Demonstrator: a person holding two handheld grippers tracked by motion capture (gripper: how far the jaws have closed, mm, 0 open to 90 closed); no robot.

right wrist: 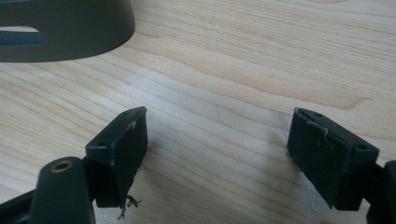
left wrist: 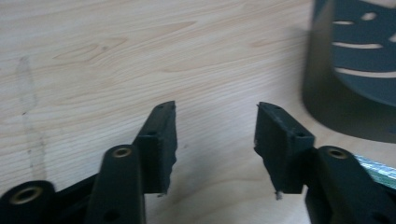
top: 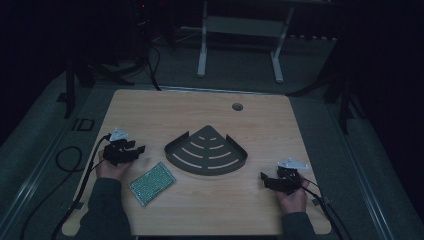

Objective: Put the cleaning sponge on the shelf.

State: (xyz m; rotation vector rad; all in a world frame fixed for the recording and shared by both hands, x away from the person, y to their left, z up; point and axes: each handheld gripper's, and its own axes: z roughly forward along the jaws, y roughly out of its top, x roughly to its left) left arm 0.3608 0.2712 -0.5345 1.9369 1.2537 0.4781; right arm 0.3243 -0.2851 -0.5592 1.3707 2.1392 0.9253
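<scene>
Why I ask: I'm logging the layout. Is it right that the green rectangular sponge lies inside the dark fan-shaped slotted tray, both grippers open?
Not quite. The high view shows the green rectangular sponge on the wooden table, beside the dark fan-shaped slotted tray. The left gripper and right gripper are open.

Your left gripper [top: 131, 148] and right gripper [top: 271, 181] are black two-jaw tools, each carrying a pale grey three-cornered plate [top: 119, 134] on top. A black cable [top: 87, 172] trails from the rear of each tool. Each jaw ends in a blocky black pad [right wrist: 122, 154] with small recessed holes along its upper edge; brass-coloured bushings [left wrist: 122, 151] sit behind the pads. You wear dark long sleeves [top: 104, 210].
</scene>
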